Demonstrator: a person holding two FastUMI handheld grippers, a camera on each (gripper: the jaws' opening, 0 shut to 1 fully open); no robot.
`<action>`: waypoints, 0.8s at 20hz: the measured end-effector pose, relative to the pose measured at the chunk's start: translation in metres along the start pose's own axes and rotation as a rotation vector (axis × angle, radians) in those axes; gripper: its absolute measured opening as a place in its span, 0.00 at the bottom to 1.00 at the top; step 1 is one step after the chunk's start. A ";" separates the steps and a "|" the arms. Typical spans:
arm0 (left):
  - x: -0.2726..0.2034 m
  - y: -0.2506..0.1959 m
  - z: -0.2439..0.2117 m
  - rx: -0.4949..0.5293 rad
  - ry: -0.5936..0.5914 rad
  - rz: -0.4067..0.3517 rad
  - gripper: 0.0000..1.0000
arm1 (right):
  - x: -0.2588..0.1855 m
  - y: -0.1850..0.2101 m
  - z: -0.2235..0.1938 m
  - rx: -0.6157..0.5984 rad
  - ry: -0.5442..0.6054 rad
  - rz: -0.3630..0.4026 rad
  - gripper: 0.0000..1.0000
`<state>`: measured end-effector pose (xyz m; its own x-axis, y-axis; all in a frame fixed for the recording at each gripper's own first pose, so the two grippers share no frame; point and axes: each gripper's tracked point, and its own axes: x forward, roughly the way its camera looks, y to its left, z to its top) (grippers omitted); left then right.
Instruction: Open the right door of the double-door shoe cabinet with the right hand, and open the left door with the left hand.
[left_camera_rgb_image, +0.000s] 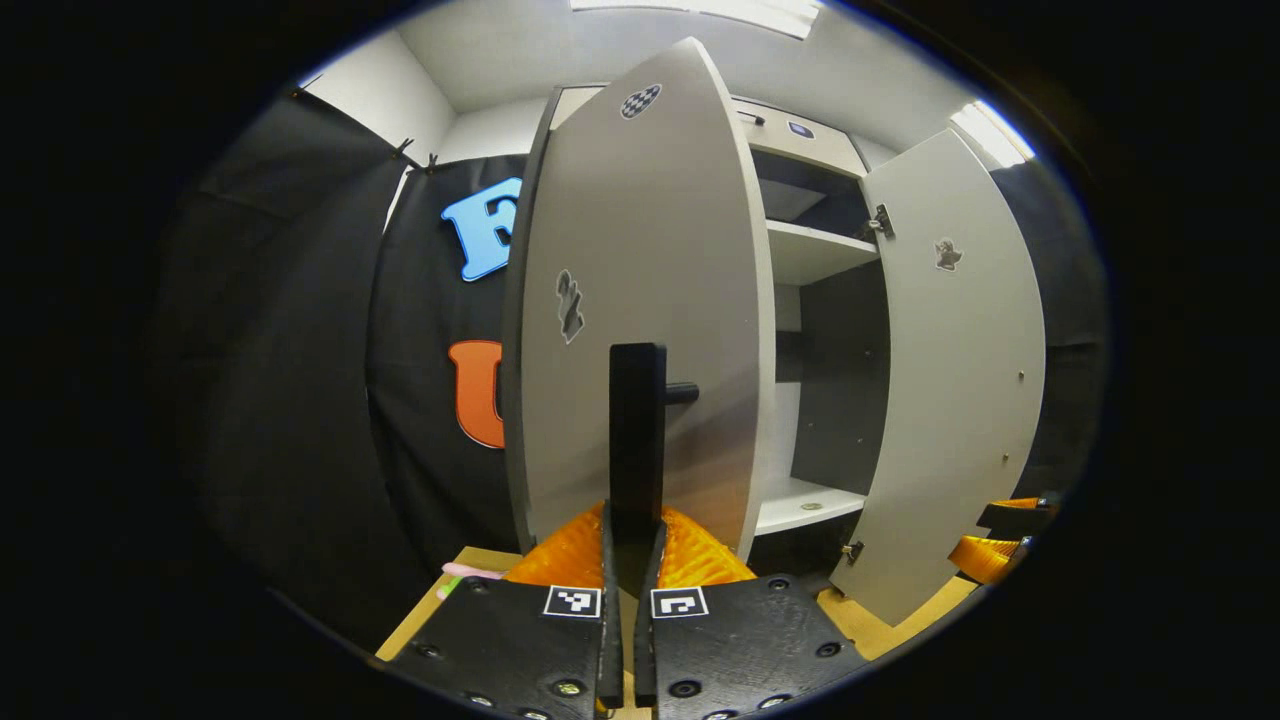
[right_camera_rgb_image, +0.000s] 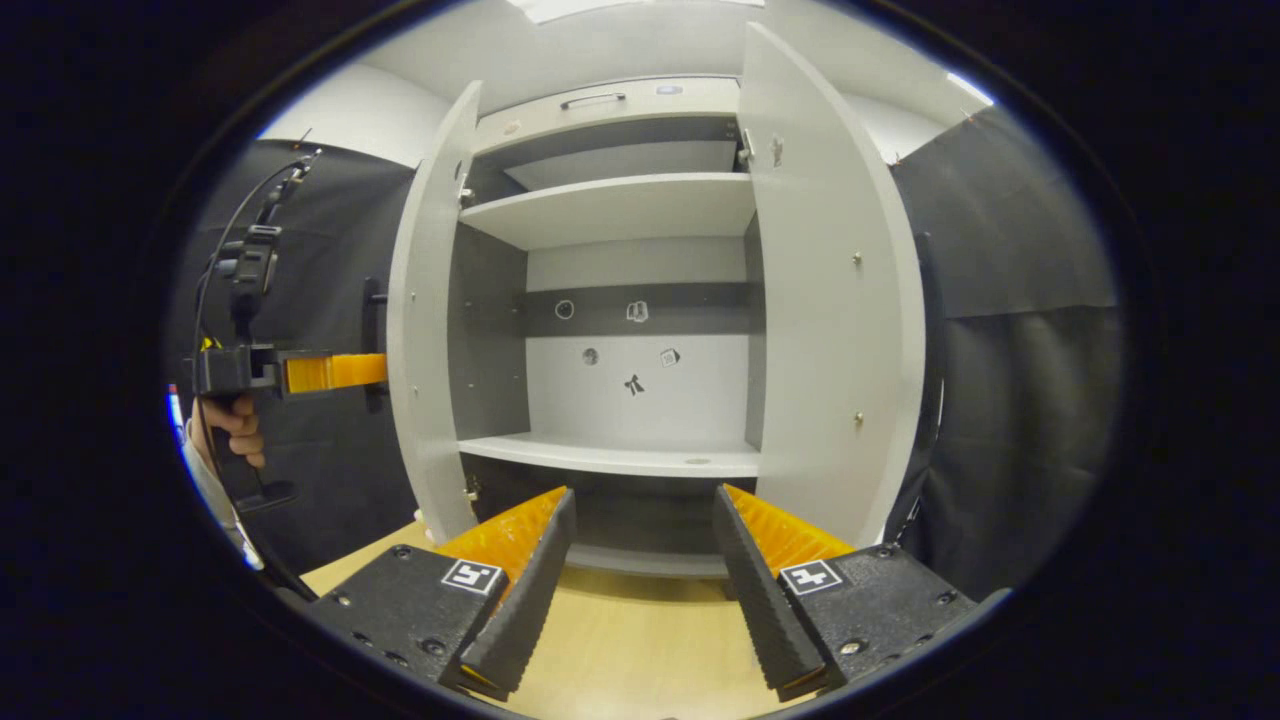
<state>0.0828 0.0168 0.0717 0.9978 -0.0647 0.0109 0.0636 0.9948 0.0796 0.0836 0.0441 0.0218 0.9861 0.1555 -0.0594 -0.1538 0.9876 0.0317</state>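
Ribbed fingers (left_camera_rgb_image: 628, 560) tight on flat handle bar (left_camera_rgb_image: 637, 440) — smooth left door (left_camera_rgb_image: 640, 300) ajar

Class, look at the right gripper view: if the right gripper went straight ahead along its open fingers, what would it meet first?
Probably the front edge of the white lower shelf inside the open grey shoe cabinet; the right gripper points between both doors, though depth is unclear.
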 end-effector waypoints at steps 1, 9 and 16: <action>-0.002 0.004 0.000 -0.004 0.001 0.004 0.04 | 0.001 0.002 0.001 -0.003 -0.002 0.003 0.87; -0.011 0.025 -0.002 -0.005 0.002 0.022 0.04 | 0.003 0.010 0.000 -0.012 0.000 0.013 0.87; -0.020 0.061 -0.002 0.005 0.003 0.093 0.03 | 0.008 0.014 0.000 -0.011 -0.004 0.017 0.87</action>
<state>0.0671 0.0789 0.0741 0.9995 0.0285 0.0157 -0.0297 0.9961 0.0830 0.0898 0.0588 0.0219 0.9836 0.1718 -0.0549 -0.1708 0.9851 0.0215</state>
